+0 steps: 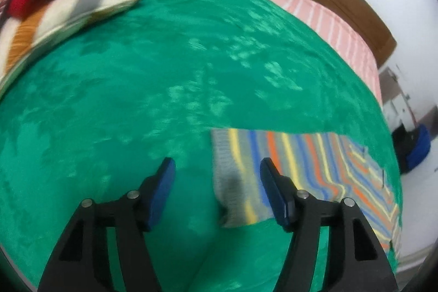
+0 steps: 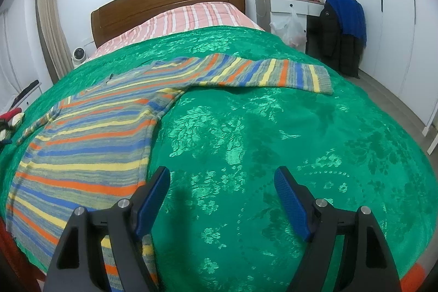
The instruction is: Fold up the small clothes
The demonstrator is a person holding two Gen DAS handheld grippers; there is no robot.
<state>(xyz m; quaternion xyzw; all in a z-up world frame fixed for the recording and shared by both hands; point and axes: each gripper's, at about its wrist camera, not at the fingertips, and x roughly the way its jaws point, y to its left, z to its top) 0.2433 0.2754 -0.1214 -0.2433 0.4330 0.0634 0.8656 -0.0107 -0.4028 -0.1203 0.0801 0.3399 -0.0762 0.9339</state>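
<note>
A: The sweater (image 2: 90, 133) lies flat on the green cover (image 2: 273, 155), body toward the foot of the bed, one sleeve stretched out away from it toward the wardrobe side. Both tools are empty. The right gripper (image 2: 221, 199) hangs with its jaws spread wide, just beside the sweater's side seam, its left finger over the hem corner.

B: And the left gripper (image 1: 217, 190)?

A: Jaws spread too, straddling the cuff (image 1: 235, 182) of the other sleeve; one finger is over the striped knit, the other over bare cover beside it. That view is blurred, so whether a pad touches the cloth cannot be told.

B: What could go wrong from there?

A: The cover is slick and loose. A pinch taken too deep beside the sweater would likely catch the cover along with the knit and drag both. The left one sits off-centre on the cuff, so a close there may grab only an edge, and the sleeve would slip or twist as it is lifted.

B: Anything else near the sweater?

A: A pillow (image 1: 68, 10) well beyond the cuff; no hazard.
</note>
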